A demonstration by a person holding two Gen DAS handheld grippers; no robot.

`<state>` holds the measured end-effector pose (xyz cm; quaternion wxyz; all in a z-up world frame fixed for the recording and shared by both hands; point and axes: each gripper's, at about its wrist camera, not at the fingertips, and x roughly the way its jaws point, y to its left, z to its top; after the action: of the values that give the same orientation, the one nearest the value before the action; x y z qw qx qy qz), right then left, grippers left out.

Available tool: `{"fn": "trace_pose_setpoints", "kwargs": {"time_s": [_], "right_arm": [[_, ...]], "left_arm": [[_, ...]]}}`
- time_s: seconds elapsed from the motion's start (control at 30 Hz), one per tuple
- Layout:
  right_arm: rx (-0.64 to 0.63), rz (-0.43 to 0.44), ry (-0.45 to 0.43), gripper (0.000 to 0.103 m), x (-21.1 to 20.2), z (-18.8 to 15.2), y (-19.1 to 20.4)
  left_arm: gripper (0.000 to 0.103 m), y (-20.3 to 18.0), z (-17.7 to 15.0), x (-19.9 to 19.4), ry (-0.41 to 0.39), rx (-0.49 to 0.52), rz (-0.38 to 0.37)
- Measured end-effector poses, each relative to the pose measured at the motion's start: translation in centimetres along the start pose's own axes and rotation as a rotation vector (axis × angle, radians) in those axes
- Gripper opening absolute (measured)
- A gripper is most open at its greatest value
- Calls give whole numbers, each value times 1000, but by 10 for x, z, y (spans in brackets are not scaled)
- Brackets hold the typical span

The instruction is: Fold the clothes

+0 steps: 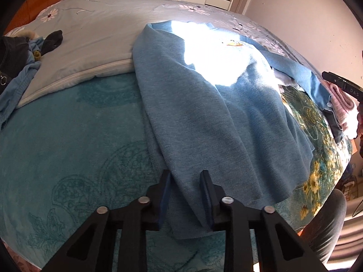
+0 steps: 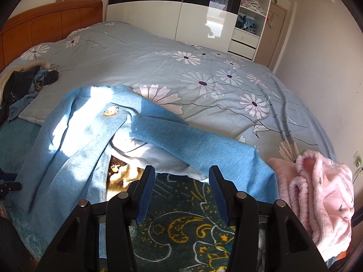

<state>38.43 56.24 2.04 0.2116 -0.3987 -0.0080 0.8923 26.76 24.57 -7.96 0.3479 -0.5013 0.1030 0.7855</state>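
At nine o'clock a pile of dark clothes (image 2: 20, 90) lies on the bed (image 2: 140, 52). My left claw (image 1: 185, 174) is parted, the blue sweater (image 1: 204, 117) hem lying between its jaws, unclamped. My right claw (image 2: 181, 170) gapes wide over the patterned blanket (image 2: 181, 226). At three o'clock sits a pink fleece garment (image 2: 322, 195).

Blue sweater (image 2: 95, 136); seemingly pink towel (image 2: 322, 195).
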Motion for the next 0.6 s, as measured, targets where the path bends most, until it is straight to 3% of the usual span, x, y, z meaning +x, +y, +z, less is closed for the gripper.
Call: {"fn": "trace_pose_setpoints", "kwargs": {"time_s": [0.03,0.33,0.43,0.6], "right_arm": [[-1,4,2,51,1,1,2],[2,16,33,51,15,5,21],[1,14,42,51,19,7,25],[13,13,63,51,31,7,29]], "left_arm": [[11,0,0,1,4,3,8],[3,15,3,-25,-90,31,-18],[3,51,20,-50,-156,27,134],[3,135,69,-84,-210,-23,495]]}}
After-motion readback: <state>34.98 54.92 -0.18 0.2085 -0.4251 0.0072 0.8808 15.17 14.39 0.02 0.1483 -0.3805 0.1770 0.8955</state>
